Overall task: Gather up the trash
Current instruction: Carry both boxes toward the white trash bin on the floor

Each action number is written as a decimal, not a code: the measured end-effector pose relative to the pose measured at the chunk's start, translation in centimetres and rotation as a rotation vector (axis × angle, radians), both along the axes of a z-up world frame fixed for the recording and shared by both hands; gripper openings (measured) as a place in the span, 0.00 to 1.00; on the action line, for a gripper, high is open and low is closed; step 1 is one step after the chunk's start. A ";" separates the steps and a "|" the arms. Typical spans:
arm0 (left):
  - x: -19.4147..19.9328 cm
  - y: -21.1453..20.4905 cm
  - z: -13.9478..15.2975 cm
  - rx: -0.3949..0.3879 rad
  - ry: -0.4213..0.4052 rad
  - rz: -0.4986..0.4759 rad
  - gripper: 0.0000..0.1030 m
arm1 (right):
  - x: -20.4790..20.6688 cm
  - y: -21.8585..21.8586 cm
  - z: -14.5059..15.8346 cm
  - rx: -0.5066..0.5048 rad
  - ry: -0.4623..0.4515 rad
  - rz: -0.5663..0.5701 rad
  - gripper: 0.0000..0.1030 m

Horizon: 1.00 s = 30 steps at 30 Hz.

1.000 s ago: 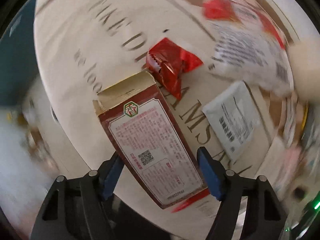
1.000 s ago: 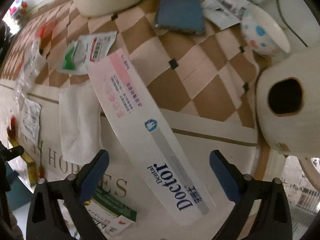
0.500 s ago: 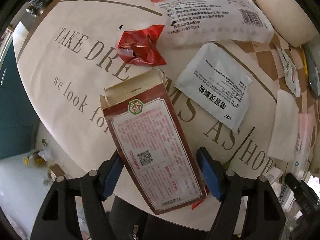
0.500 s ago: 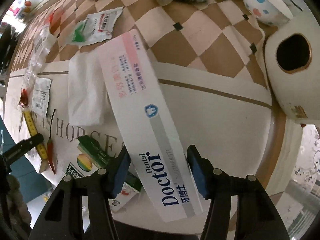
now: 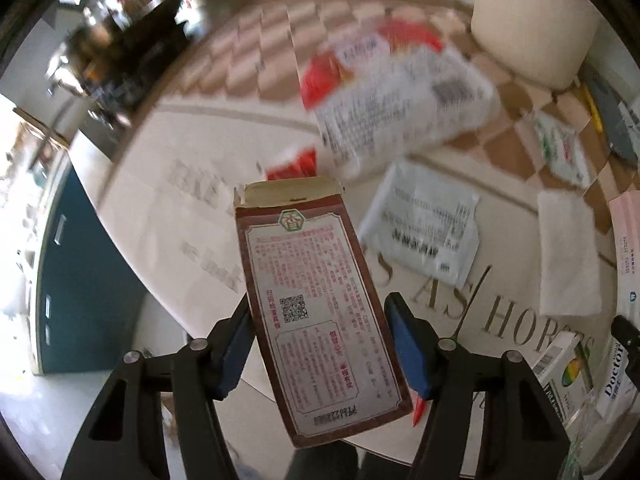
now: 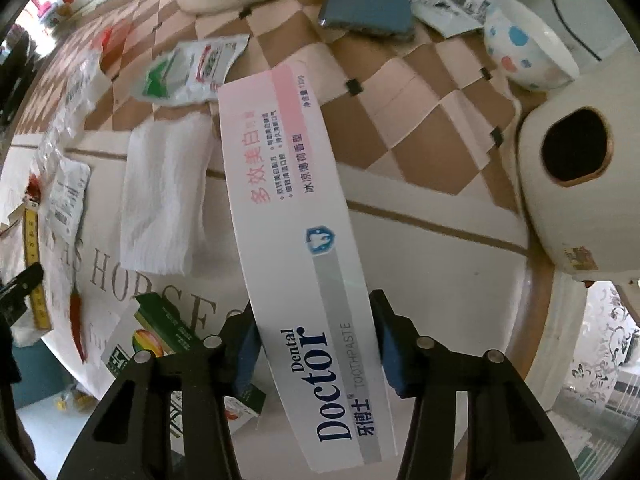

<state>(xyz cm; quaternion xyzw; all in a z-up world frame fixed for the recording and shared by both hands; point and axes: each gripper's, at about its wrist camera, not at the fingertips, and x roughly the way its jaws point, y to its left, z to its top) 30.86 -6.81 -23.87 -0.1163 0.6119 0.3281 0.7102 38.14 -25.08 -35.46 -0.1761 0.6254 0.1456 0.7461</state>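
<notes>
My left gripper is shut on a dark red carton with an open top flap and holds it tilted above the round table. My right gripper is shut on a long white "Dental Doctor" toothpaste box that reaches out over the table. More trash lies on the table: a red wrapper, a big white-and-red bag, a white sachet, a folded tissue, a green-and-white packet and a green box.
A spotted bowl, a blue phone, a white roll with a dark hole and a cream cylinder stand on the checked cloth. A red chilli lies near the table edge. A teal cabinet is beyond the rim.
My left gripper has lifted and tilted up with the red carton, the table now lying farther off. My right gripper has closed fully on the toothpaste box.
</notes>
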 end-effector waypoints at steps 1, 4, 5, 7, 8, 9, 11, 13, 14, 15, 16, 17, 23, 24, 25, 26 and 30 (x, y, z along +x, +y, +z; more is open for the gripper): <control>0.0 -0.3 0.5 0.020 -0.014 -0.008 0.58 | -0.1 -1.0 1.1 0.013 -0.009 -0.001 0.51; -1.0 -1.0 2.7 0.065 -0.054 -0.022 0.57 | -0.2 -1.3 2.7 0.037 -0.036 0.001 0.51; -1.3 -0.9 1.9 0.077 -0.066 -0.028 0.57 | -0.3 -1.3 3.3 0.049 -0.043 0.002 0.51; -0.2 -0.6 2.6 0.111 -0.095 -0.041 0.56 | -0.3 -0.4 4.4 0.068 -0.056 0.003 0.50; -0.4 0.4 2.4 0.126 -0.107 -0.048 0.56 | -0.3 -0.3 5.3 0.080 -0.065 0.005 0.50; 0.4 1.0 2.5 0.141 -0.122 -0.055 0.56 | -0.1 -0.2 6.4 0.092 -0.073 0.007 0.50; 0.2 0.9 3.6 0.171 -0.146 -0.068 0.55 | -0.4 -0.1 7.6 0.111 -0.090 0.011 0.50; 0.9 2.9 3.1 0.200 -0.164 -0.079 0.55 | -0.5 0.8 8.7 0.132 -0.113 0.018 0.50; 0.8 2.6 3.6 0.218 -0.173 -0.083 0.55 | -0.5 1.1 9.0 0.140 -0.120 0.021 0.50; 0.9 3.0 3.8 0.241 -0.185 -0.088 0.55 | -0.1 1.6 9.0 0.149 -0.126 0.024 0.50; 0.9 3.1 4.1 0.257 -0.192 -0.092 0.55 | -0.3 1.8 9.6 0.160 -0.133 0.028 0.50; 0.9 3.3 4.3 0.270 -0.200 -0.095 0.55 | 0.2 2.2 9.6 0.166 -0.136 0.031 0.50; -0.8 4.1 5.7 0.290 -0.238 -0.090 0.55 | -0.8 3.7 11.7 0.202 -0.151 0.055 0.50; -1.4 4.5 6.1 0.294 -0.247 -0.088 0.55 | -1.0 4.0 12.0 0.206 -0.155 0.060 0.50; -1.8 4.8 6.3 0.295 -0.253 -0.085 0.55 | -1.4 4.5 12.4 0.211 -0.161 0.067 0.50; -2.3 5.3 6.5 0.294 -0.263 -0.079 0.55 | -1.7 5.0 12.6 0.214 -0.166 0.071 0.50; -5.2 7.6 7.5 0.285 -0.306 -0.052 0.54 | -3.6 7.6 13.7 0.222 -0.181 0.103 0.50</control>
